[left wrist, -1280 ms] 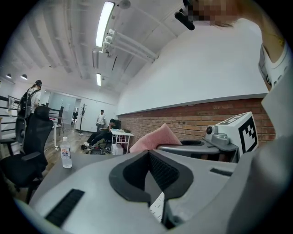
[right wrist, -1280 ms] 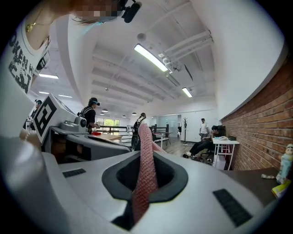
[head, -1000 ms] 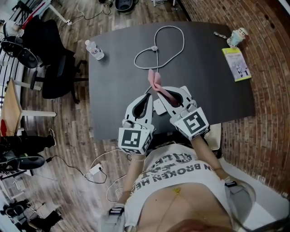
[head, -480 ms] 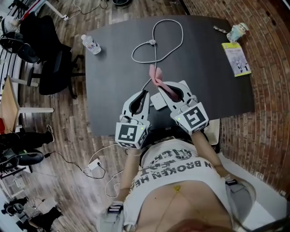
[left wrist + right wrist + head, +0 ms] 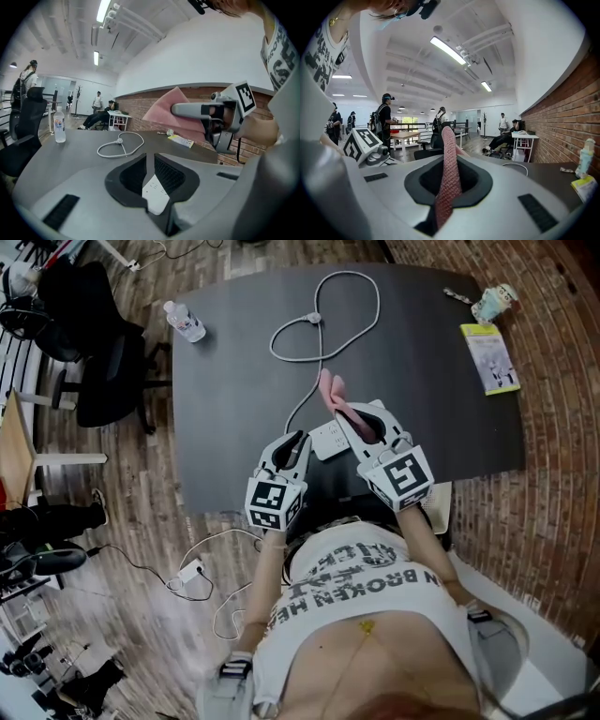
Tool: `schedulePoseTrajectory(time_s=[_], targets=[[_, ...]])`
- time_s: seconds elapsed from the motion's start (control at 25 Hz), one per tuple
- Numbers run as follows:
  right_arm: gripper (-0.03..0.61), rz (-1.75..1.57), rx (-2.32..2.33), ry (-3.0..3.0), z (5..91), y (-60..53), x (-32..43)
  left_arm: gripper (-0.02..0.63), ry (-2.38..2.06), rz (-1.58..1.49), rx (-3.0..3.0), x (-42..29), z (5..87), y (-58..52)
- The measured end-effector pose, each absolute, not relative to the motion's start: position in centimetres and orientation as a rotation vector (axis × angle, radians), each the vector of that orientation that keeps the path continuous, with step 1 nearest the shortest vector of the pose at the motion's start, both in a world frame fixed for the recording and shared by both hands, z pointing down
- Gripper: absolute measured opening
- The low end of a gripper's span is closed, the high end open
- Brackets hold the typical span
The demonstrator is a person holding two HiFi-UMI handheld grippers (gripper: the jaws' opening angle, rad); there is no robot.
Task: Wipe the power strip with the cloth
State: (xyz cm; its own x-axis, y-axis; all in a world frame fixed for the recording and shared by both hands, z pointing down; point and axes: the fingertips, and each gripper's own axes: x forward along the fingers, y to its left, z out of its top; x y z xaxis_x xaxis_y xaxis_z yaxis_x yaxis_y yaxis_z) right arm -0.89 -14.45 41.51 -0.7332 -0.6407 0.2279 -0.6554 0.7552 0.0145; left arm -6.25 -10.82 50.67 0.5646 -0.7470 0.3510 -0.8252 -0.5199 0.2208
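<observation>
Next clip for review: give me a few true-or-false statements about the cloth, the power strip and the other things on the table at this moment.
1. The right gripper is shut on the pink cloth. True.
2. The water bottle stands right beside the yellow booklet. False: in the head view the bottle is at the table's far left corner and the booklet is near its right edge.
3. The power strip lies on the table. True.
4. The cloth is spread flat over the power strip. False: it sticks out from the right gripper's jaws.
5. The white cable lies in a loop on the table. True.
</observation>
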Motion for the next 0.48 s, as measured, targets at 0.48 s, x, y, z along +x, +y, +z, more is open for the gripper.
schedulePoseTrajectory(time_s=[0.48], targets=[[0.017, 0.136, 1.016, -2.694, 43.4, -15.0, 0.2, 0.173, -1.069, 0.609, 2.284, -4.6, 61.3, -8.8]])
